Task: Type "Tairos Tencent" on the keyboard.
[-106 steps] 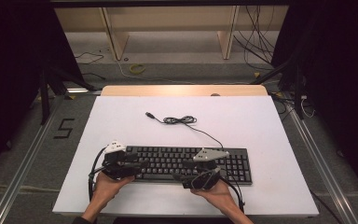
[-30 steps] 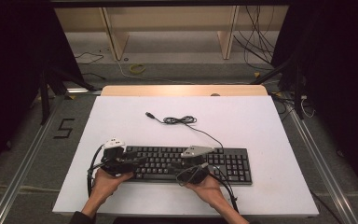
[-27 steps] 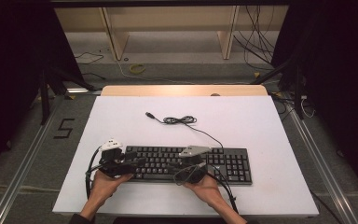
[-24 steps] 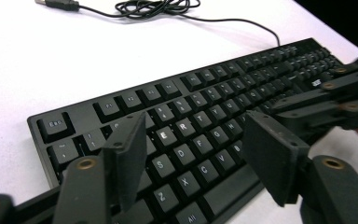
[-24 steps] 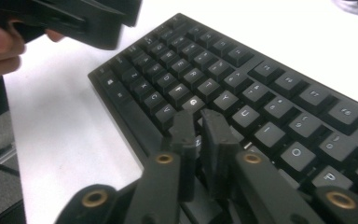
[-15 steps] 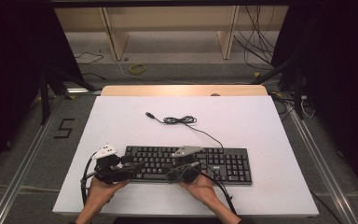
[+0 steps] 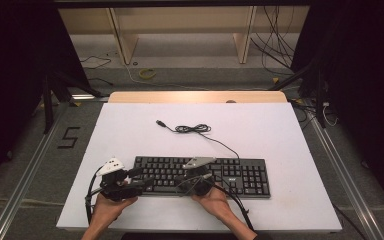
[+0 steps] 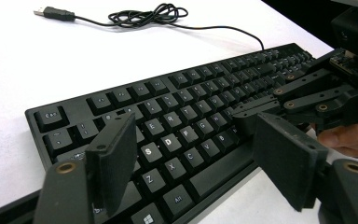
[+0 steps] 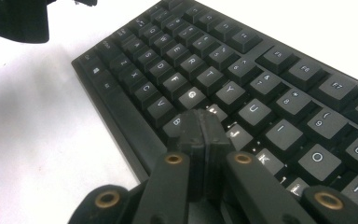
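Your right gripper point(image 9: 204, 135) has its jaws pressed flat together with nothing between them, the joined tip resting on the keyboard point(image 7: 200, 175) near the H key, while your left gripper point(image 8: 196, 158) has just been opening and hangs spread and empty over the left-hand letter keys. Bear down askew and that blunt tip could catch two keys at once or nudge the board. The keyboard lies directly beneath both tools, long axis running left to right, its cable point(image 7: 195, 129) trailing away from you.
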Tool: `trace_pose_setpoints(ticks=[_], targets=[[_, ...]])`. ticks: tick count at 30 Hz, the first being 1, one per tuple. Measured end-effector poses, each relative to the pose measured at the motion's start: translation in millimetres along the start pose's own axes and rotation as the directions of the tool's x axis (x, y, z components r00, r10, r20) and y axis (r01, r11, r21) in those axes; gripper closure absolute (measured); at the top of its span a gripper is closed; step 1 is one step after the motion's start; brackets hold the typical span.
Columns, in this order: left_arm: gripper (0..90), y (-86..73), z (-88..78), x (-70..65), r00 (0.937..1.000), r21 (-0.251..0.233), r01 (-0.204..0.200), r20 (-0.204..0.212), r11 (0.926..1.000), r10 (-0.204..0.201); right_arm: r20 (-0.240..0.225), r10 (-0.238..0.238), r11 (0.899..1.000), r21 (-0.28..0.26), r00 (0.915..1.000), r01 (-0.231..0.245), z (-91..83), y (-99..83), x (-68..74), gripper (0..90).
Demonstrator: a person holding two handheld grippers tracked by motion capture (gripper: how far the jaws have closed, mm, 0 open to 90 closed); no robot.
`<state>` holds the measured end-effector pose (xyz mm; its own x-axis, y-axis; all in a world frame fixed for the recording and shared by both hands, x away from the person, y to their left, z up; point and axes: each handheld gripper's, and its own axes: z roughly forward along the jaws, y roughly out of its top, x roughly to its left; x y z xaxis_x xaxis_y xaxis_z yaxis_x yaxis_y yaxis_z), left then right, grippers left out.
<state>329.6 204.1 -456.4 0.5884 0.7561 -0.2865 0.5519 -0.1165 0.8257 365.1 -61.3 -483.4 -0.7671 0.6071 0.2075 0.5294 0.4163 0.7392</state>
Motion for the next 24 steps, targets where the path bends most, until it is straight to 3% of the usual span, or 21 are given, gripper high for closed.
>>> trace_pose_setpoints(ticks=[24], targets=[[29.8,-1.5,0.0,0.9,0.9999,0.000,-0.008,-0.014,1.0000,0.008,0.017,-0.007,1.000,0.004,0.9998,0.007,2.8,-2.8,1.8,90.0]])
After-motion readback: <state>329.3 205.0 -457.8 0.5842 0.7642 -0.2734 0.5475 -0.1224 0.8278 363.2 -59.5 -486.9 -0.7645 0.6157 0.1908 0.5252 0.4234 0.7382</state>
